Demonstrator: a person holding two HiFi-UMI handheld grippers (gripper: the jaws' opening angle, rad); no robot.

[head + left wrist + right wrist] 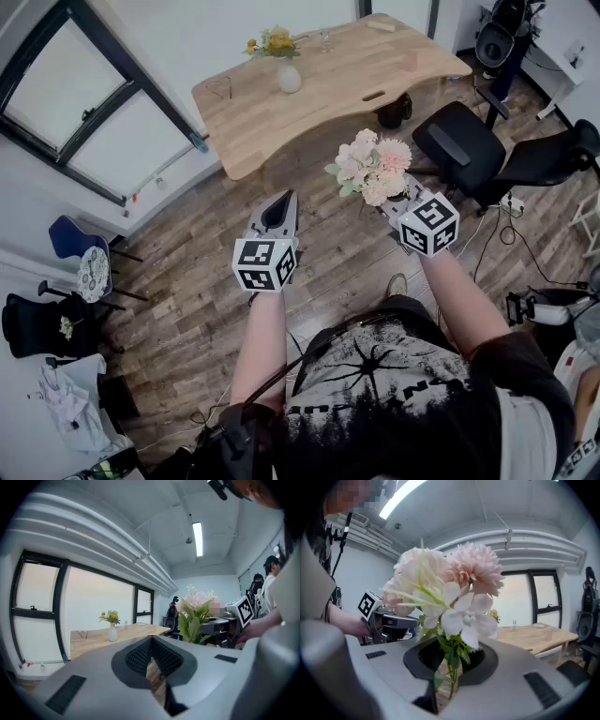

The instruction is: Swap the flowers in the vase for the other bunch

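Two tongs I hold well apart from the vase [289,79]: right tongs [396,200] pinch the pink bunch [373,167], left tongs [280,208] closed, empty.

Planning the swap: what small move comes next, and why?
Probably walk toward the light wooden table: the white vase holding yellow flowers stands out of reach there, while the right gripper grips the pale pink flower bunch and the shut left gripper is empty.

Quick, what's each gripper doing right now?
Left gripper: closed, empty.
Right gripper: closed on the pink flowers.
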